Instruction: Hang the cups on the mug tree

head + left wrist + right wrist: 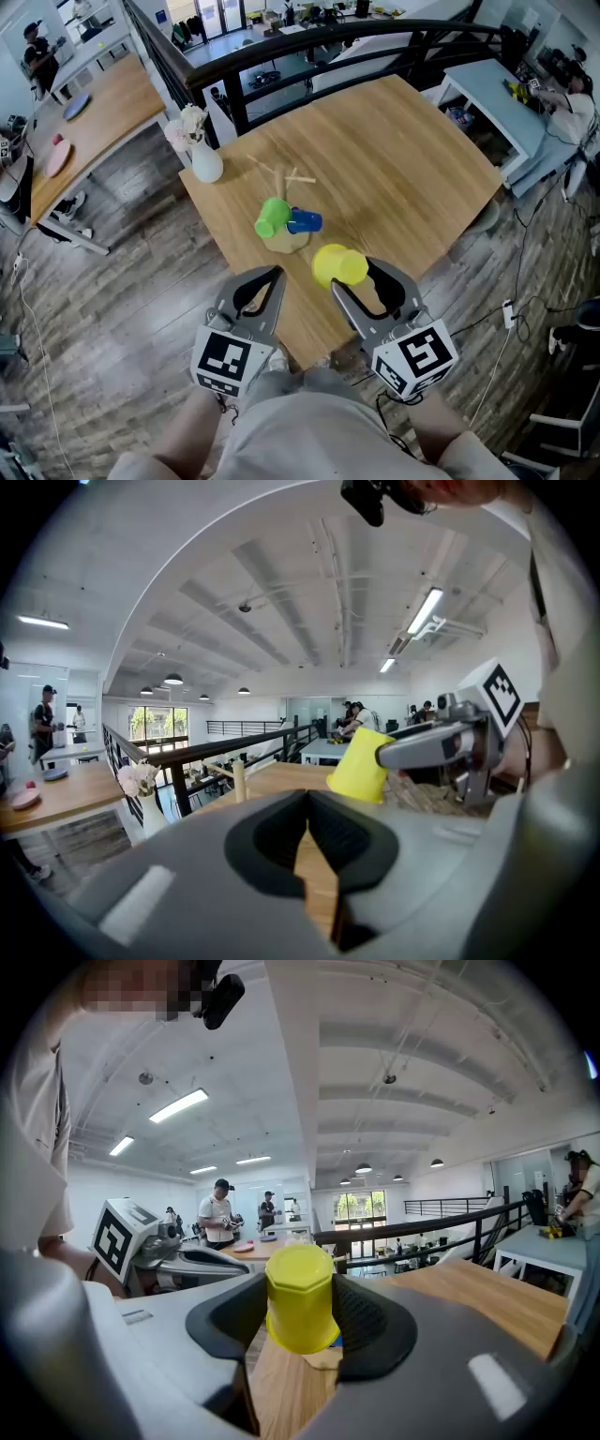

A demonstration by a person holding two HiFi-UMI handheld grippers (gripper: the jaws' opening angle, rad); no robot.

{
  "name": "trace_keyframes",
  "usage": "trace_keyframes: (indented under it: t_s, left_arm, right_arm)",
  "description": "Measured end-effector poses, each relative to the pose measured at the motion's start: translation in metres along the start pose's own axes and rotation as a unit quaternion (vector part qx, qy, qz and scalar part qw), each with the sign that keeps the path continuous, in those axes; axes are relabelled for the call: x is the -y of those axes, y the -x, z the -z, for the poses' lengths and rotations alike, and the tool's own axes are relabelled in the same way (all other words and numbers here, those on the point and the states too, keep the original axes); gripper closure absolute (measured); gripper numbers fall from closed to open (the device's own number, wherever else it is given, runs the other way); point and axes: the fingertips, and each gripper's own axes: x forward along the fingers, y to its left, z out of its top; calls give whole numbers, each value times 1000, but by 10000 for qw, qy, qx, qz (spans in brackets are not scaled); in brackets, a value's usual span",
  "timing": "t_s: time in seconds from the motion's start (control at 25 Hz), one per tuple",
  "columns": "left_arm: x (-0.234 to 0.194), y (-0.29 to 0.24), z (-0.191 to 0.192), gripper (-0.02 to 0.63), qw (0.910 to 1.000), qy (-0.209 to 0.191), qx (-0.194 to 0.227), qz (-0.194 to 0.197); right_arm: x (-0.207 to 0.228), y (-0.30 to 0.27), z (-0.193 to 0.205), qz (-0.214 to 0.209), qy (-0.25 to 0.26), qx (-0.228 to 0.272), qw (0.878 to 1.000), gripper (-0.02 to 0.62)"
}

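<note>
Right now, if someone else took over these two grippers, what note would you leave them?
Left gripper: shut, empty.
Right gripper: shut on the yellow cup, short of the mug tree.
Done: green cup and blue cup appear hung on it.
Left to do: hang the yellow cup on a free peg.

The light wooden square surface [403, 159] fills the middle of the head view, turned corner-on like a diamond, and stands on a grey plank floor [122, 309]. At its left corner, upper left of the frame's centre, a white ceramic vase [205, 164] with pale flowers stands upright. Near the frame's centre a small wooden mug tree [292, 242] rests on its round base, apart from the vase.
</note>
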Motion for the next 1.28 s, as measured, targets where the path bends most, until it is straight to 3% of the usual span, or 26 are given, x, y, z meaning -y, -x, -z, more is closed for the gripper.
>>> trace_keyframes:
  t_s: [0.48,0.88,1.28]
  left_arm:
    - [2,-7,9,603,9997,-59,-132,194]
    - [-30,-16,-32,603,9992,-323,224,-59]
    - [-68,-48,-50,603,9992,-117,358,-152]
  right_arm:
    - [1,-11,4,56,71,-63,9999,374]
    - [38,-38,-48,308,727,294,9964,374]
    - [55,-97,-63,220,728,343,9965,374]
